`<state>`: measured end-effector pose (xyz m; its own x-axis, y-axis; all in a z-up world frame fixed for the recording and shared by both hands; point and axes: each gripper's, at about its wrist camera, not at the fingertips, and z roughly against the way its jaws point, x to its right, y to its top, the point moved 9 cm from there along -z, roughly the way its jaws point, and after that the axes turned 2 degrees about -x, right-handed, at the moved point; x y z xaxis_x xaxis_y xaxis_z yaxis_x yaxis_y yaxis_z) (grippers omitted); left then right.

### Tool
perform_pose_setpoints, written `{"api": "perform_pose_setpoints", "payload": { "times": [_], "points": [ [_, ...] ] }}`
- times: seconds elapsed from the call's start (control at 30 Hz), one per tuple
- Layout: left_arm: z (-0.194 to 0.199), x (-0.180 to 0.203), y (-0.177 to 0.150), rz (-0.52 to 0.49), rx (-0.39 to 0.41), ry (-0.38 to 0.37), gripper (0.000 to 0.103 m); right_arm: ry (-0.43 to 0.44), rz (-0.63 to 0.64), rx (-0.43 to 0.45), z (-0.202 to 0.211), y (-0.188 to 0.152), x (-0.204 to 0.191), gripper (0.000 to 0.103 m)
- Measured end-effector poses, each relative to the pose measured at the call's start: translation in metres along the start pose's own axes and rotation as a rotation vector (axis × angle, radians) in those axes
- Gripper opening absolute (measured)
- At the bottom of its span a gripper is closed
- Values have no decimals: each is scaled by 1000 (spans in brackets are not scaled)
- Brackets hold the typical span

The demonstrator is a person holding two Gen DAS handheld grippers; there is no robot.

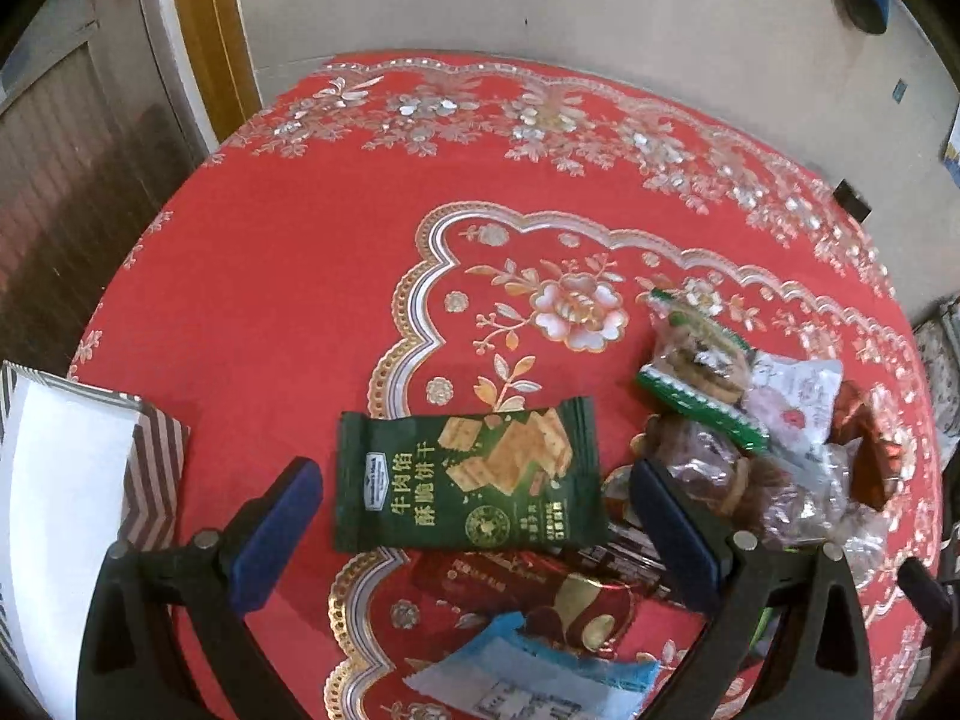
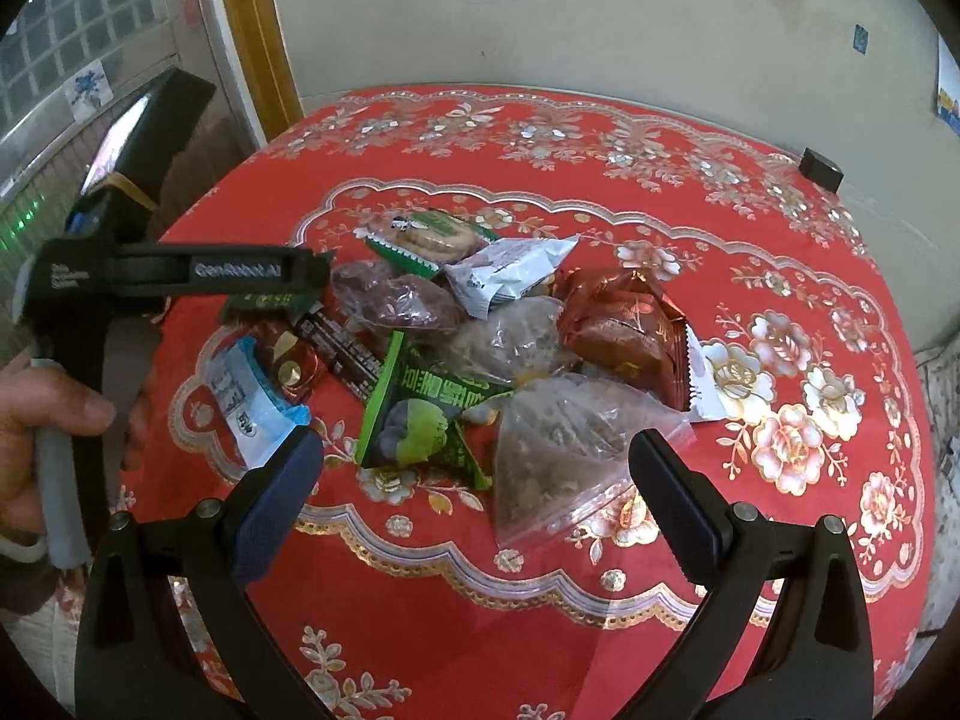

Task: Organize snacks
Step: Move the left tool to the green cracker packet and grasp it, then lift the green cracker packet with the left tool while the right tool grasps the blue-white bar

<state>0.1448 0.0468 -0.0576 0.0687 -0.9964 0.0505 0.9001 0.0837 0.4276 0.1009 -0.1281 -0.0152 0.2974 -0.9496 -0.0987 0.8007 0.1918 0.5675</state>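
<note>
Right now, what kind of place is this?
Likely a home dining area: a round table under a red flowered tablecloth, a pile of snack packets on it, and a plain wall close behind.

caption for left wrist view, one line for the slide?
Open left gripper poised over a dark green cracker packet on the red tablecloth, snack pile alongside.

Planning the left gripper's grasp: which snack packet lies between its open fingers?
The dark green cracker packet, lying flat apart from the pile, framed by the left gripper.
</note>
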Motion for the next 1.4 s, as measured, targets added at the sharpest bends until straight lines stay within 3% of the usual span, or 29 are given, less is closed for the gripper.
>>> {"api": "perform_pose_setpoints", "payload": {
  "times": [0.3, 0.4, 0.53, 0.67, 0.7, 0.73, 0.87, 0.93, 1.03, 1.27, 1.33, 1.4],
  "points": [
    [-19, -6, 2, -11, -55, 62, 103, 17, -15, -14, -5, 0, -1, 103],
    [-22, -8, 0, 1, -68, 42, 102, 24, -16, -14, -6, 1, -2, 103],
    [-18, -14, 2, -11, -42, 37, 88, 50, -5, -18, -5, 2, -8, 103],
    [-15, -17, 3, -37, -23, 14, 84, 78, 18, -19, -5, 1, -17, 103],
    [-12, -17, 4, -45, -10, 15, 80, 93, 23, -20, -5, 1, -20, 103],
    [-9, -15, 6, -56, 11, 20, 70, 113, 30, -21, -5, 1, -24, 103],
    [-5, -16, 11, -67, 10, 4, 68, 172, 72, -30, -6, 2, -39, 103],
    [-1, -18, 12, -70, 22, 0, 56, 181, 97, -31, -7, 3, -47, 103],
    [6, -17, 15, -79, 36, -21, 46, 208, 125, -35, -7, 4, -57, 103],
    [9, -24, 10, -61, 21, -81, 51, 253, 218, -52, -17, 10, -81, 103],
    [9, -30, 8, -22, -7, -122, 67, 264, 232, -53, -19, 12, -86, 103],
    [7, -35, 6, -8, -26, -133, 72, 257, 235, -53, -20, 13, -87, 103]
  ]
}}
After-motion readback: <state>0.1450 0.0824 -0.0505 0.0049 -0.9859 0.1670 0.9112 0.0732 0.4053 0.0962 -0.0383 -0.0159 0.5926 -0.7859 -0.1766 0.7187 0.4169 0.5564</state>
